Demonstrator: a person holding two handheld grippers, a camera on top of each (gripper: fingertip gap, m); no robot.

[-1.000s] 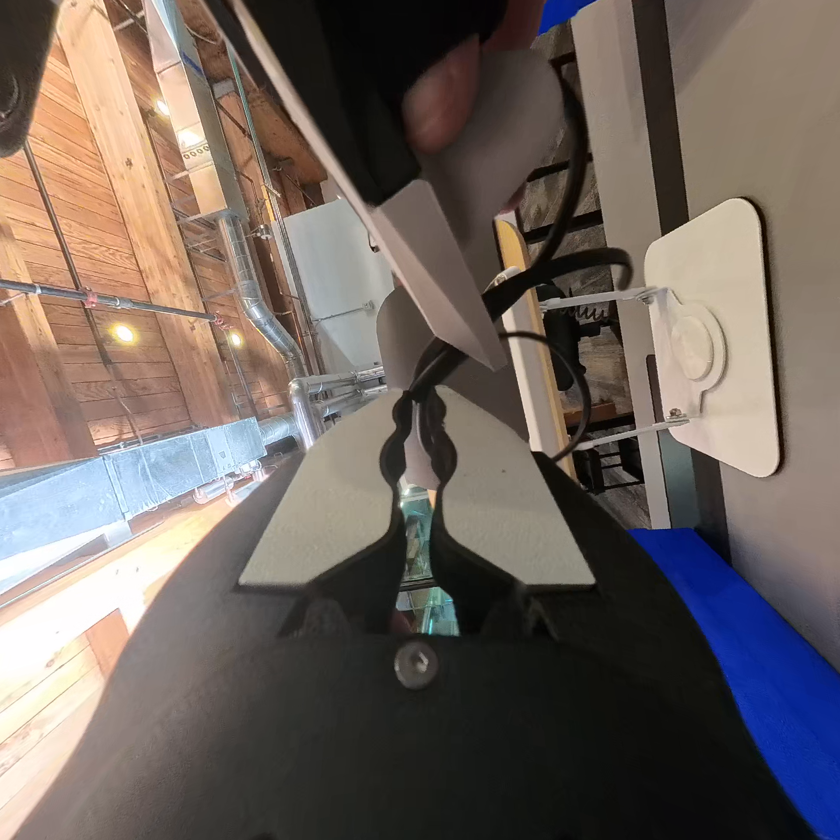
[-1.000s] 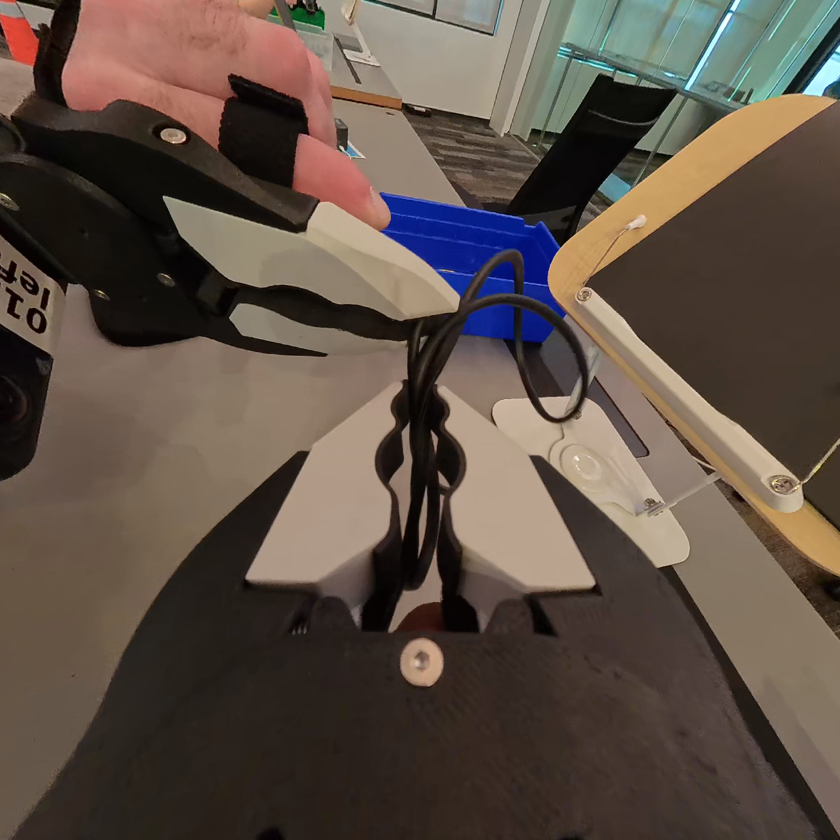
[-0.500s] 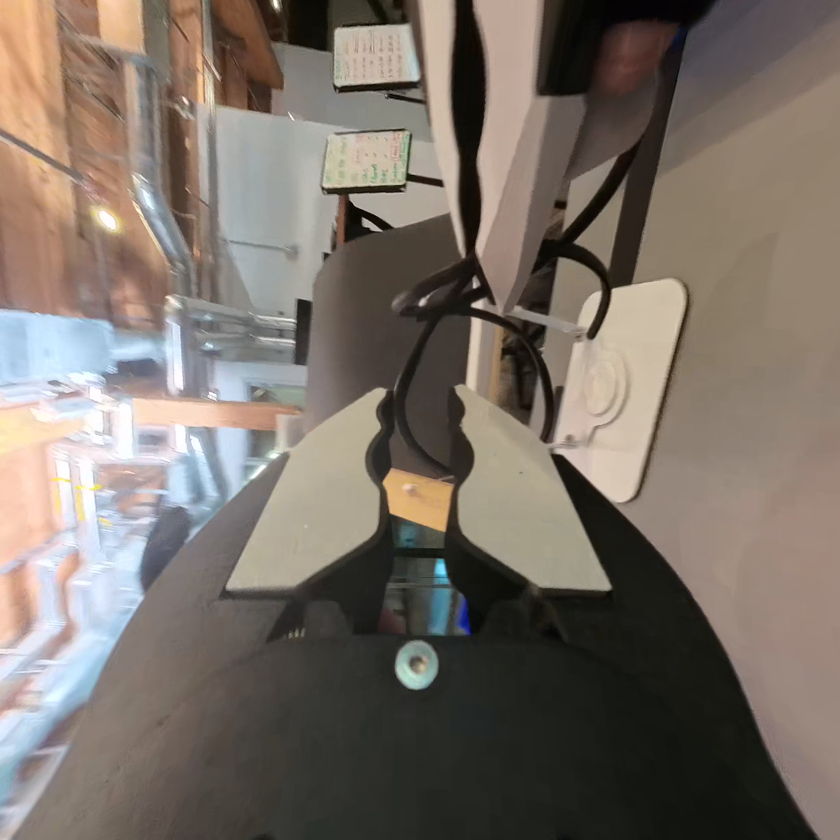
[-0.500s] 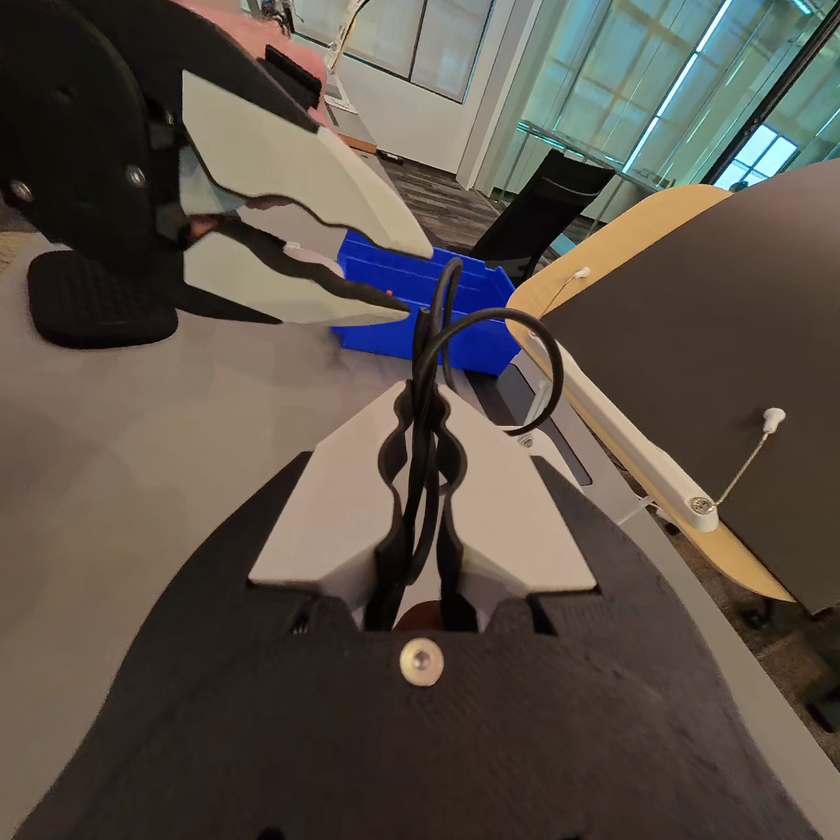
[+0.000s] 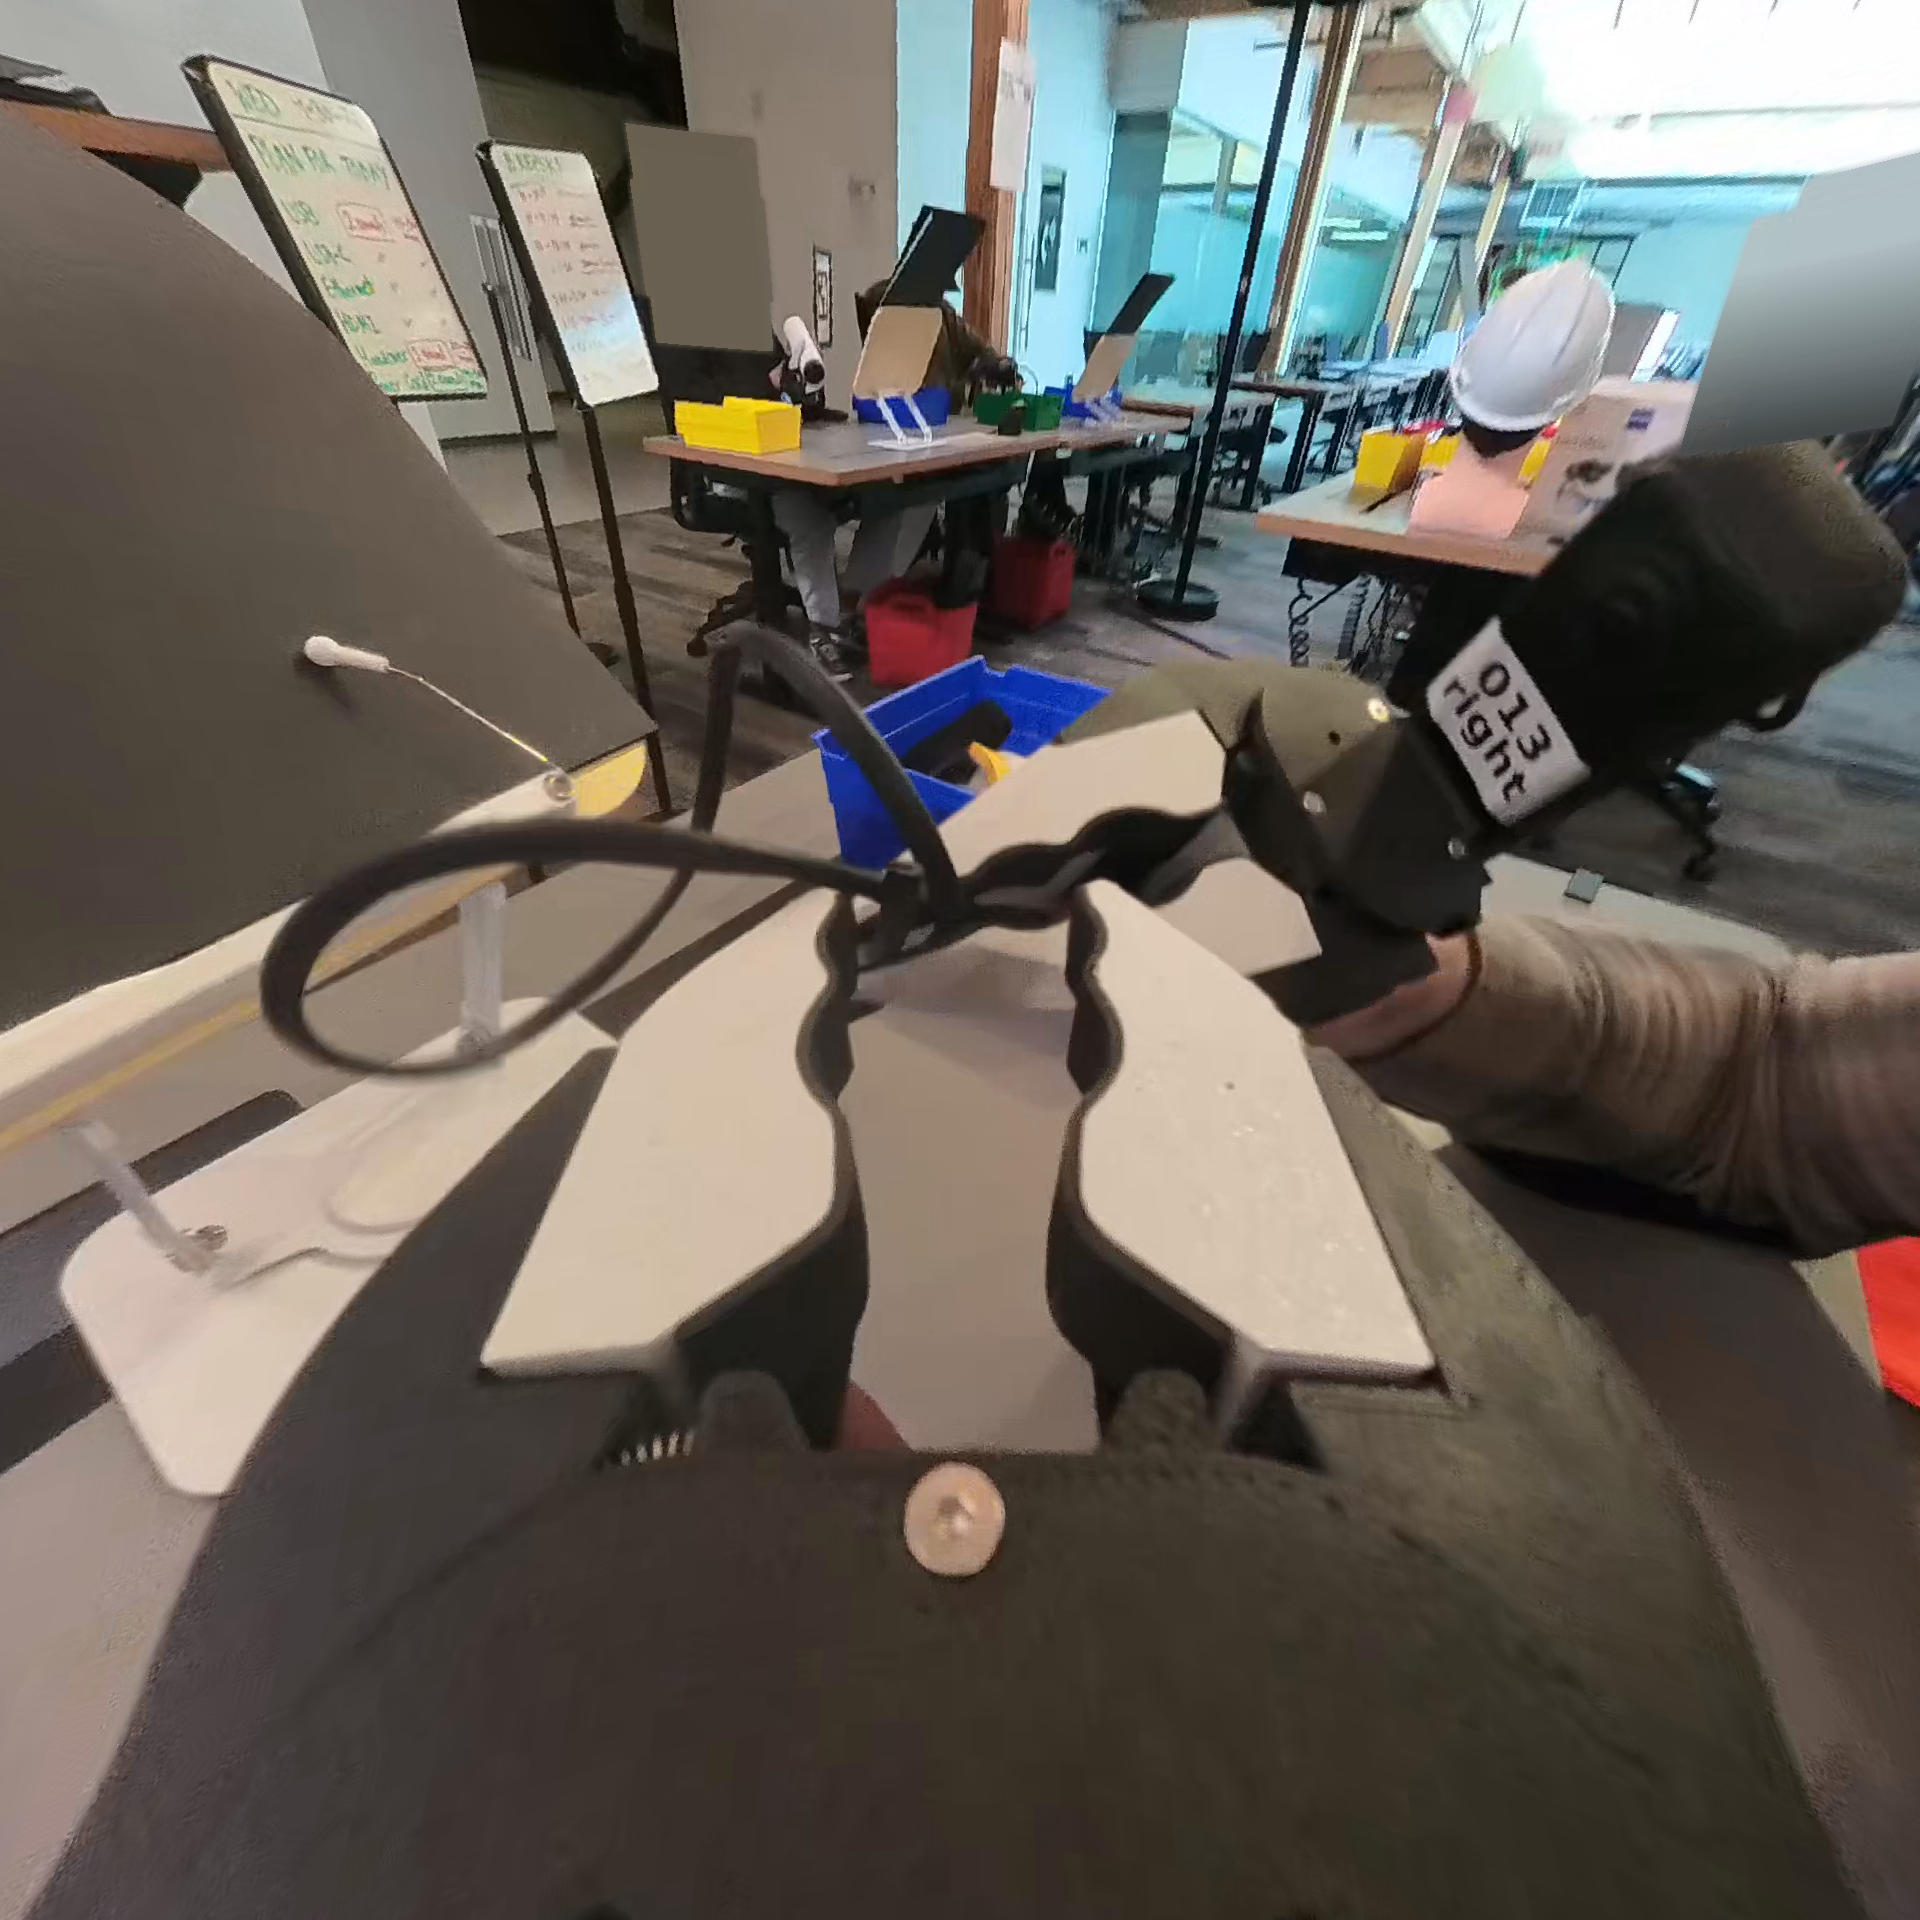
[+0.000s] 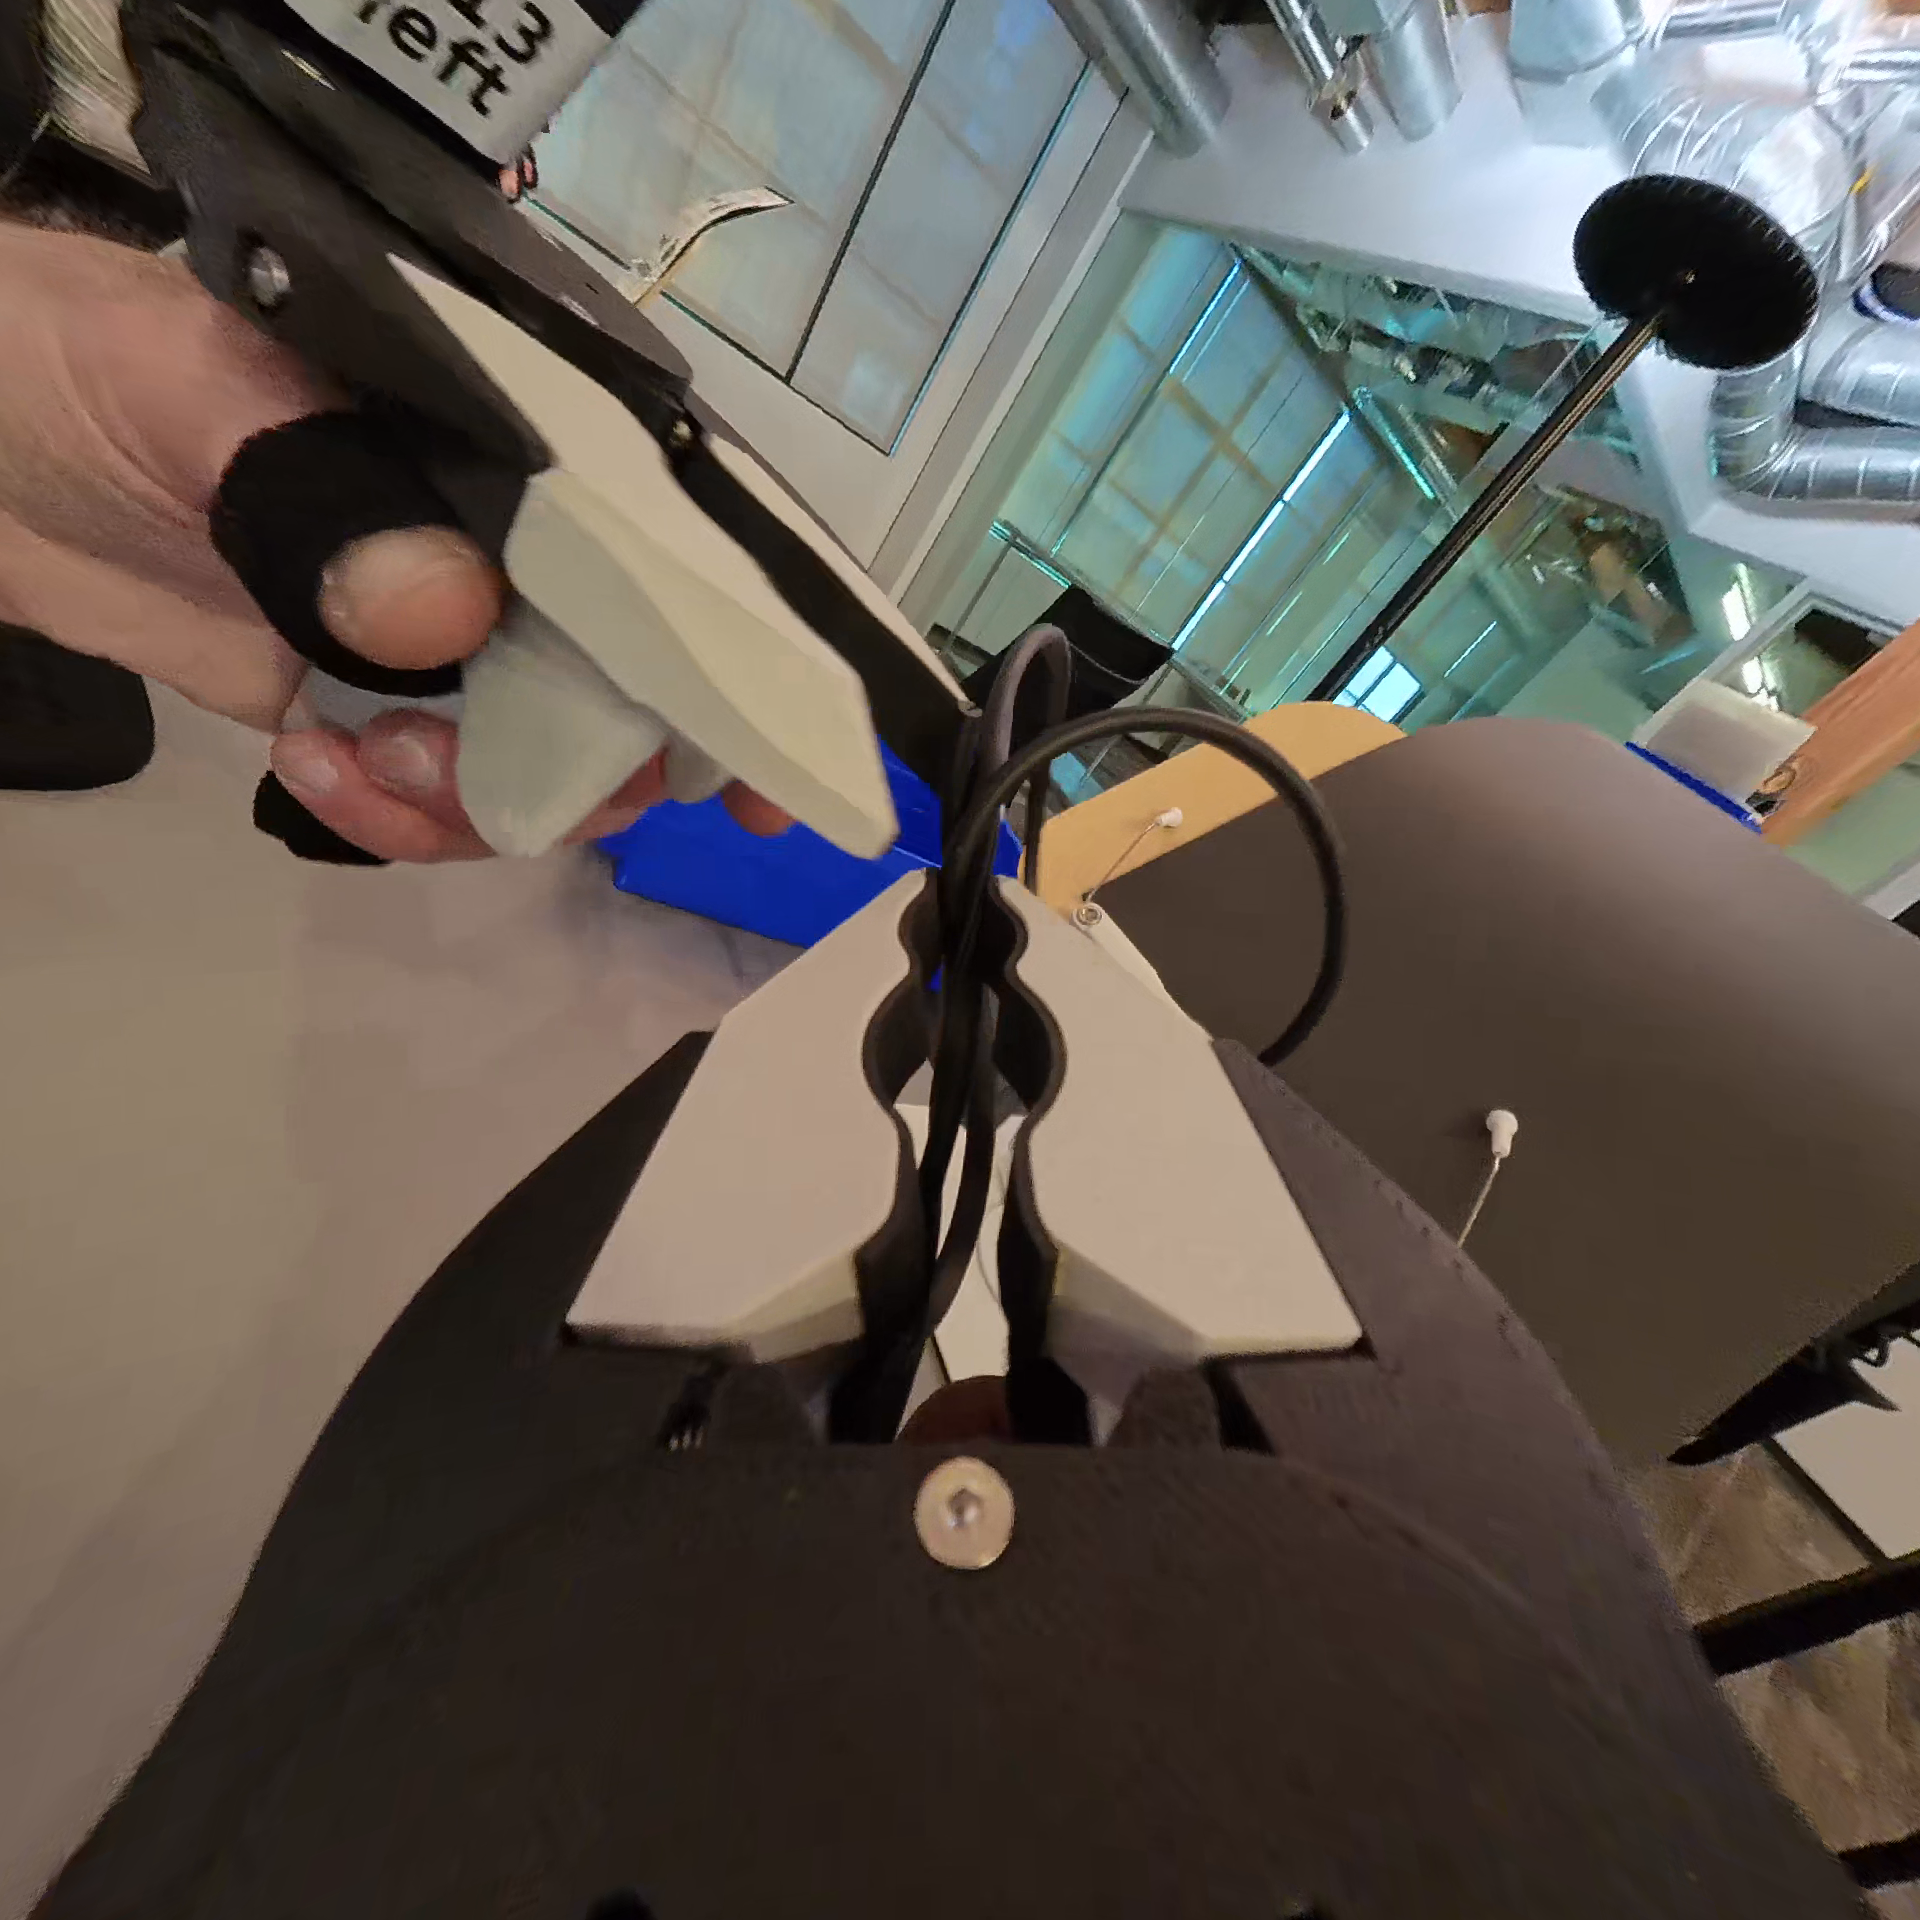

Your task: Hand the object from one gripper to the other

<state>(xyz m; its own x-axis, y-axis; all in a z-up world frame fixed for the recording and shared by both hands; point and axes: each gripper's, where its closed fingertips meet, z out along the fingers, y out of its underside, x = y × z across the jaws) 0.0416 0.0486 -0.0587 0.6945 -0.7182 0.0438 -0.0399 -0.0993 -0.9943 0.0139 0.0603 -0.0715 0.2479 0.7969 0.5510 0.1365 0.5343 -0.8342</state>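
Note:
A black cable point(image 5: 312, 935) coiled into loops is the object. My right gripper point(image 6: 961, 904) is shut on it, with the strands running down between its white fingers and a loop point(image 6: 1320, 883) sticking out beyond the tips. In the left wrist view the right gripper point(image 5: 935, 894) comes in from the right with the cable pinched at its tips. My left gripper point(image 5: 961, 925) is wide open, and the cable bundle lies just at the tip of its left finger point(image 5: 727, 1091). In the right wrist view the left gripper point(image 6: 873, 821) hangs edge-on at upper left, its tip beside the cable.
A blue bin point(image 5: 935, 748) sits on the grey table point(image 6: 260, 1039) beyond the grippers. A black tilted board point(image 5: 208, 623) on a white base plate point(image 5: 208, 1330) stands to the left. Other desks, whiteboards and a person in a white hard hat point(image 5: 1527, 343) are far behind. My two grippers' fingertips are within a few centimetres of each other.
My left gripper has opened from nearly shut on the cable to wide open and has swung round. The right gripper has kept its hold on the cable.

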